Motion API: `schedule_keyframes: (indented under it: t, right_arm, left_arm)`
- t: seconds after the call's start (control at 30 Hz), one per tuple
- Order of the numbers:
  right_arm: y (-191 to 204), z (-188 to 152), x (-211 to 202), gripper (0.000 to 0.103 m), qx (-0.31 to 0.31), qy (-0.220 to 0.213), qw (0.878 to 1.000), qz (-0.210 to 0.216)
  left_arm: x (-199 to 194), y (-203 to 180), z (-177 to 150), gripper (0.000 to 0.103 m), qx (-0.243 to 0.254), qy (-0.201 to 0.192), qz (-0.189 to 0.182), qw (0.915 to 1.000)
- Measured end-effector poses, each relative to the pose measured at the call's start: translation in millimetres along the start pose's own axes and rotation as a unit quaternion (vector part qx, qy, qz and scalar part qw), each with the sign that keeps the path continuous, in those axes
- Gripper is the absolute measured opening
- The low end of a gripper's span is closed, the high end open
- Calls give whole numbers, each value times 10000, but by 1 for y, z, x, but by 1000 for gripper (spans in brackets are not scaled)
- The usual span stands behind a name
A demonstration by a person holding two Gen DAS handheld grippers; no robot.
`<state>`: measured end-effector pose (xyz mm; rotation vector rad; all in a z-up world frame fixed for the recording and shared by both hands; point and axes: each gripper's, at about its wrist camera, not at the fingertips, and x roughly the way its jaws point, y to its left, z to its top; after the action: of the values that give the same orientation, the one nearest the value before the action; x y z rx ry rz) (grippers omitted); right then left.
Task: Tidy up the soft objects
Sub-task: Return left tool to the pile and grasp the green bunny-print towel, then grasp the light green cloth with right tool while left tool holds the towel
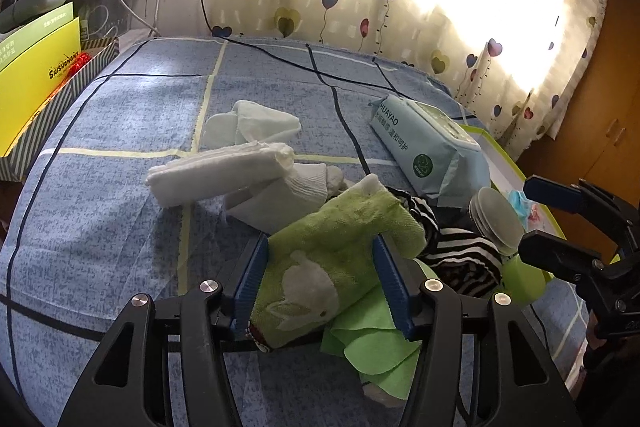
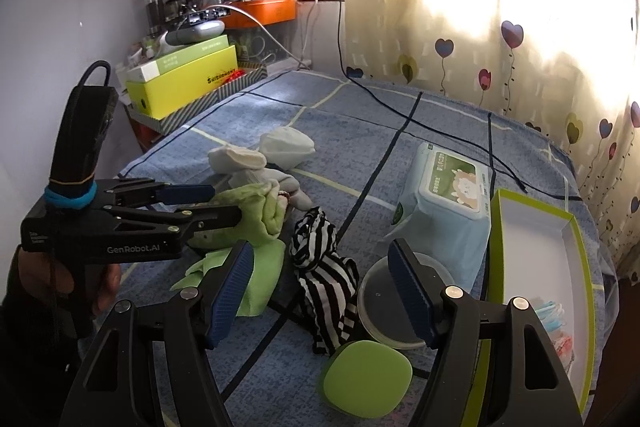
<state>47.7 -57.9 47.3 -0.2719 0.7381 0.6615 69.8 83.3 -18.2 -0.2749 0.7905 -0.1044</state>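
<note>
**Sorting barely begun: one green towel in hand, the rest loose on the bed**

The left hand-held gripper point(image 1: 320, 279) is closed on a rolled green towel point(image 1: 340, 247) with a white rabbit patch, its blue pads pressing the roll from both sides. The towel sits at the near edge of the heap, over a flat green cloth point(image 1: 372, 347) on the bed point(image 1: 100, 227). The right hand-held gripper point(image 2: 324, 291) hangs open and empty above a striped black-and-white garment point(image 2: 324, 279).

Judging by how things lie, very little is done. A folded white towel point(image 1: 216, 175), white socks point(image 1: 280, 195) and a crumpled pale cloth point(image 1: 252, 123) lie scattered beyond the green roll, none stacked or boxed. The green-rimmed box point(image 2: 536, 259) at the right holds only some small packets in its near corner; most of its white floor is bare.

Around the soft things lie a wet-wipe pack point(image 2: 444, 203), leaning against the box's rim, a round clear lid point(image 2: 384, 303) and a green rounded pad point(image 2: 366, 379). These crowd the path toward the box, and the striped garment lies touching the green cloth, so lifting one may drag the other. A black cable point(image 1: 320, 67) crosses the far bed.
</note>
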Motion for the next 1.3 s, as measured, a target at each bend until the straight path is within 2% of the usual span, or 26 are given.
schedule_keyframes:
  t: [0.23, 0.4, 0.47, 0.57, 0.63, 0.83, 1.13, 1.2, 1.3]
  right_arm:
    - [1, -1, 3, 70, 27, 12, 9999, 102]
    - [4, -2, 4, 70, 30, 17, 9999, 126]
    - [4, -2, 3, 70, 26, 13, 9999, 127]
    - [8, -2, 2, 70, 8, -2, 9999, 144]
    - [12, -2, 0, 70, -27, -14, 9999, 166]
    - [26, -4, 3, 70, -167, 73, 9992, 353]
    - [64, -3, 40, 69, -600, 601, 9949, 546]
    - [67, -2, 49, 65, -644, 724, 9939, 521]
    - [70, -2, 62, 37, -678, 938, 9923, 445]
  left_arm:
    - [17, 0, -2, 59, 175, 195, 25, 9997]
    - [18, -5, -5, 58, 373, 170, 128, 9991]
    - [16, -5, -7, 46, 396, 179, 192, 9989]
    - [11, -2, -9, 21, 353, 148, 288, 9989]
    - [5, 4, -11, 15, 206, 94, 279, 9994]
    - [-19, 19, -15, 11, -107, -165, 372, 9991]
    - [-42, 44, -23, 11, -416, -386, 388, 9976]
    - [-40, 48, -25, 11, -466, -361, 354, 9976]
    - [-36, 51, -26, 11, -513, -296, 307, 9978]
